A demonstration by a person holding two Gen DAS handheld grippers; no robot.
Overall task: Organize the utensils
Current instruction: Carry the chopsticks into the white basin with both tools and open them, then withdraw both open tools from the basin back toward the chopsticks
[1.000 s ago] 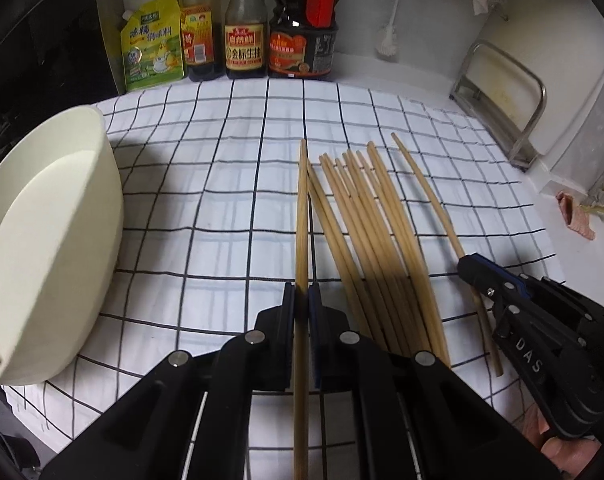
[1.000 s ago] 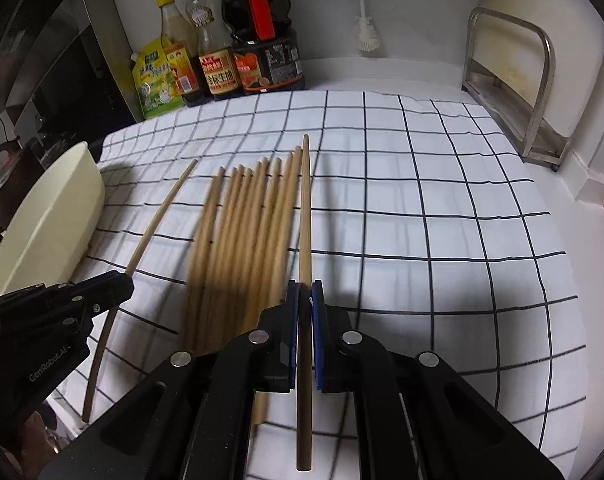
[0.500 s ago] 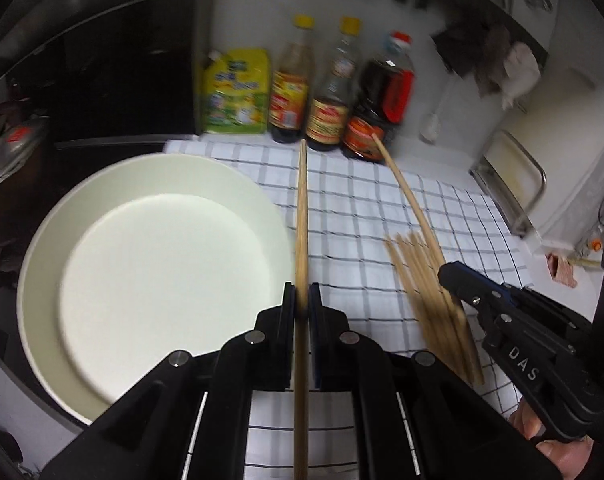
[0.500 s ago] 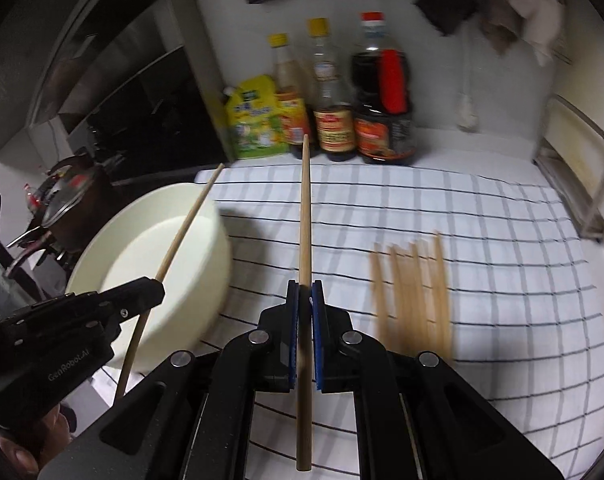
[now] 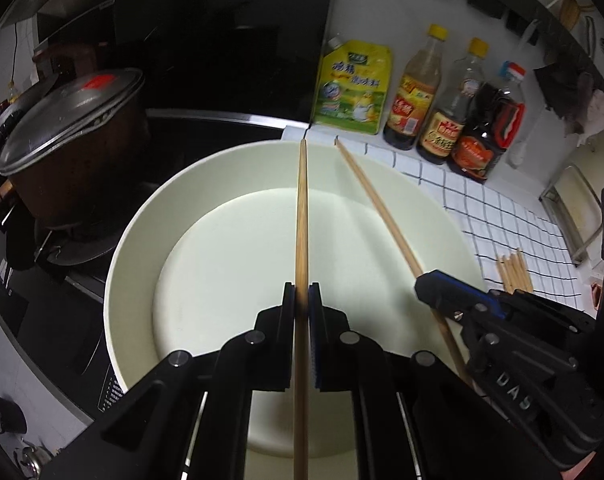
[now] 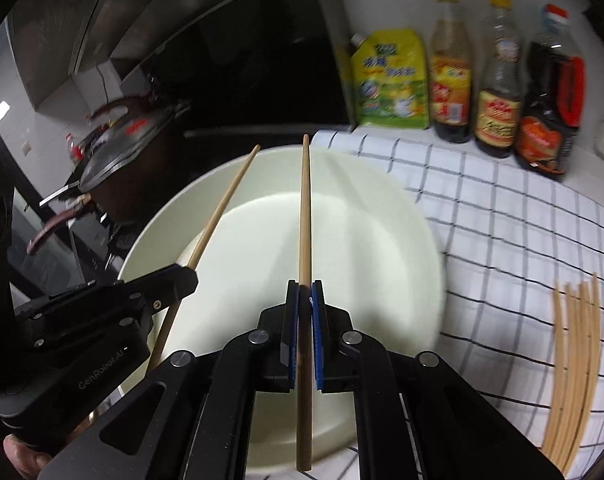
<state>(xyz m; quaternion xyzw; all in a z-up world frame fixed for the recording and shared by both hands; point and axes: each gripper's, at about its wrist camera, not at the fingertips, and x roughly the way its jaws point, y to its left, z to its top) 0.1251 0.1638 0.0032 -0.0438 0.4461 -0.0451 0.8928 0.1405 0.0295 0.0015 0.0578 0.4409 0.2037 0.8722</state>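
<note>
My left gripper (image 5: 301, 294) is shut on a wooden chopstick (image 5: 301, 216) that points out over a large cream bowl (image 5: 141, 216). My right gripper (image 6: 305, 292) is shut on a second chopstick (image 6: 304, 216), also above the bowl (image 6: 426, 216). In the left wrist view the right gripper (image 5: 426, 284) and its chopstick (image 5: 378, 212) sit to the right. In the right wrist view the left gripper (image 6: 181, 276) and its chopstick (image 6: 221, 208) sit to the left. Several more chopsticks (image 6: 574, 360) lie on the checked cloth (image 6: 502, 232), at the right.
A lidded pot (image 5: 69, 140) stands on the dark stove left of the bowl. A yellow refill pouch (image 5: 354, 84) and three sauce bottles (image 5: 446, 108) line the back wall. A metal rack (image 5: 574, 216) stands at the far right.
Both grippers have lifted their chopsticks off the cloth and carried them left, from beside the row of chopsticks to above the cream bowl. The loose chopsticks stay behind on the cloth.
</note>
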